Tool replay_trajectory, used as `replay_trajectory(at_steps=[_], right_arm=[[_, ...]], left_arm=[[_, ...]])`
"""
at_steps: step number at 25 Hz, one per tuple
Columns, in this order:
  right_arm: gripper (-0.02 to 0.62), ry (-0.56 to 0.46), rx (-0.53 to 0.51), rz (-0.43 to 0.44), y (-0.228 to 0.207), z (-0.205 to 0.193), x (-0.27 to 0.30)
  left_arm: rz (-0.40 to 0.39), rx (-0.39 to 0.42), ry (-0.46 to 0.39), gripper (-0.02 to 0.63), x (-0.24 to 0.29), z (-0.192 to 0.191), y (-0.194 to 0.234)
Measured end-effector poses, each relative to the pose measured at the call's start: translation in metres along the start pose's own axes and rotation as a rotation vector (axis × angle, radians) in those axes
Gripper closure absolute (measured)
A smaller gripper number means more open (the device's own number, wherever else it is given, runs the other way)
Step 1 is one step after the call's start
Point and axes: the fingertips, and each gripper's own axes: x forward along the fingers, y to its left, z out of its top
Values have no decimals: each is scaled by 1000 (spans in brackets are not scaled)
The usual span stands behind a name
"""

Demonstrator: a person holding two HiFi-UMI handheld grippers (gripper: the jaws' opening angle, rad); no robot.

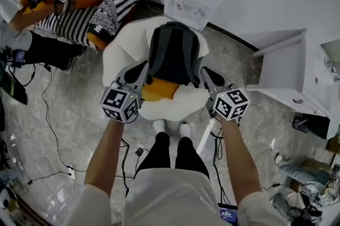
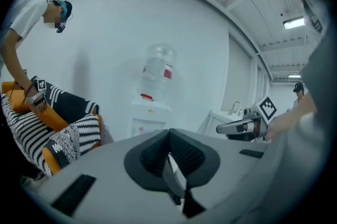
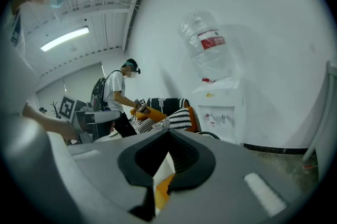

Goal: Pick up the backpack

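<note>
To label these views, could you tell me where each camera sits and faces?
Head view: on the person's head, looking down at the backpack; forearms, legs, left gripper, right gripper show.
Left gripper view: on that gripper, along shut jaws toward the water dispenser.
Right gripper view: on that gripper, facing likewise along shut jaws.
Shared: water dispenser.

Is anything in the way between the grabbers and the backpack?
Nothing visible. The left gripper and right gripper, both shut, sit right beside the backpack on the white seat, one each side.

The head view looks down from high on the white seat. Both gripper views look ahead, sharing the water cooler.
</note>
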Motion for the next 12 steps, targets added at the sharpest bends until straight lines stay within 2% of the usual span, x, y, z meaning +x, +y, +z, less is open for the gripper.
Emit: replay_trajectory(at_steps=[12], right_arm=[[594,13,36,-60,-24,-27,34]], left_arm=[[2,-12,55,612,33,-42,39]])
